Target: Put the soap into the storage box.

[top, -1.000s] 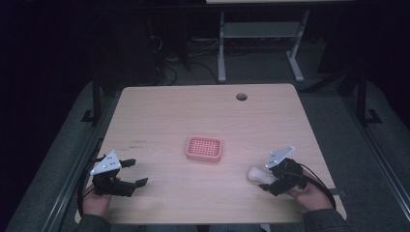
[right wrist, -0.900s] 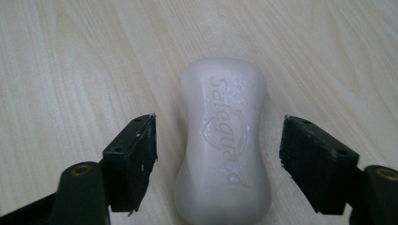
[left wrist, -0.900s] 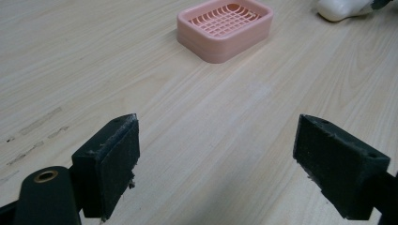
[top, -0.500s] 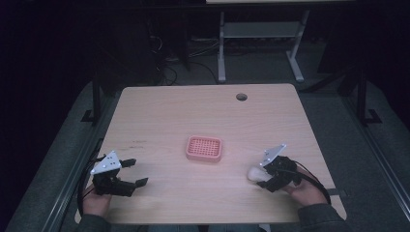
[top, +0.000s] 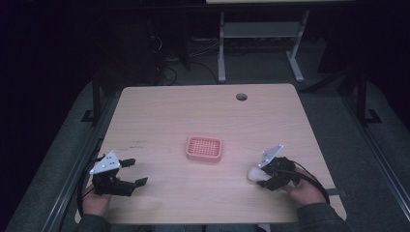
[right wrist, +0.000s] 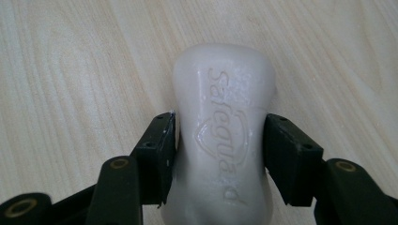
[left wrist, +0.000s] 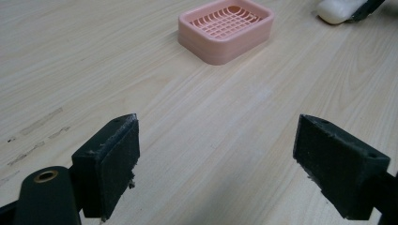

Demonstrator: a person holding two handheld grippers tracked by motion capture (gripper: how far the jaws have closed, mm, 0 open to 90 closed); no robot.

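A white bar of soap (right wrist: pixel 221 136) with raised lettering sits between the two black jaws of my right gripper (right wrist: pixel 219 145), which is shut on its narrow middle. From above, that soap (top: pixel 254 173) is low over the table at the right, ahead of my right gripper (top: pixel 265 177). A pink slotted soap dish (top: pixel 204 148) rests at the table's middle, and it is empty (left wrist: pixel 226 29). My left gripper (top: pixel 134 172) is at the front left, open, with bare wood between its pads (left wrist: pixel 112 164).
The wooden table (top: pixel 183 116) has a round cable hole (top: pixel 241 96) near its far edge. Dark scuff marks (left wrist: pixel 35 126) lie on the wood left of my left gripper. A metal desk frame (top: pixel 261 43) stands on the floor beyond the table.
My right gripper with the soap has shifted slightly left and toward the near edge and has tilted a little. The left gripper has stayed put.
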